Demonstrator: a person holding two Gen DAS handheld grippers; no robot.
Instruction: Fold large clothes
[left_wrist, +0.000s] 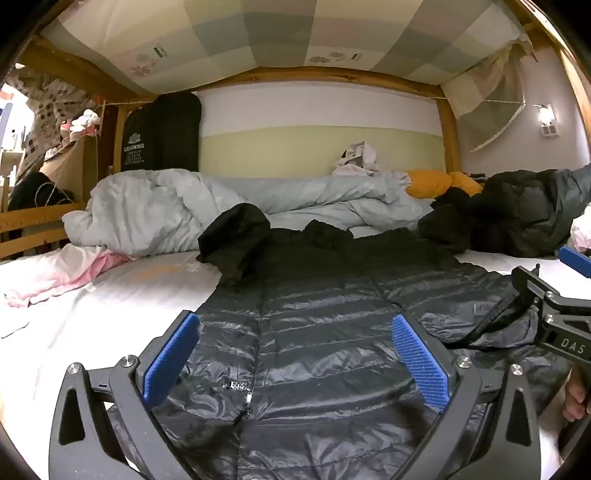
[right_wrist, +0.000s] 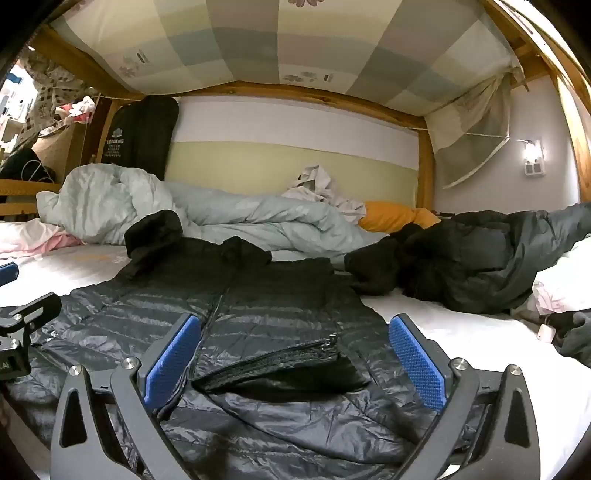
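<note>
A shiny dark grey quilted down jacket (left_wrist: 314, 332) lies spread flat on the white mattress sheet (left_wrist: 74, 314) of a wooden bunk bed, hem near and collar far, its front zip running up the middle. Its black hood (left_wrist: 236, 240) is bunched at the far left of the collar. On the jacket's right half a black zipped pocket flap (right_wrist: 280, 363) stands open.

The left gripper (left_wrist: 295, 354) hovers over the near hem with its 2 blue-padded fingers (left_wrist: 171, 356) spread wide, nothing between them but the cloth below. The right gripper (right_wrist: 293, 360) hangs just beside it to the right, over the pocket, equally wide and holding nothing.

Far behind the jacket a pale grey-green crumpled duvet (left_wrist: 166, 206) runs along the wall, with an orange pillow (left_wrist: 436, 182) at its right end. A second black puffy coat (right_wrist: 461, 258) lies heaped at the far right. A pink and white garment (left_wrist: 62, 273) lies at the left.
</note>
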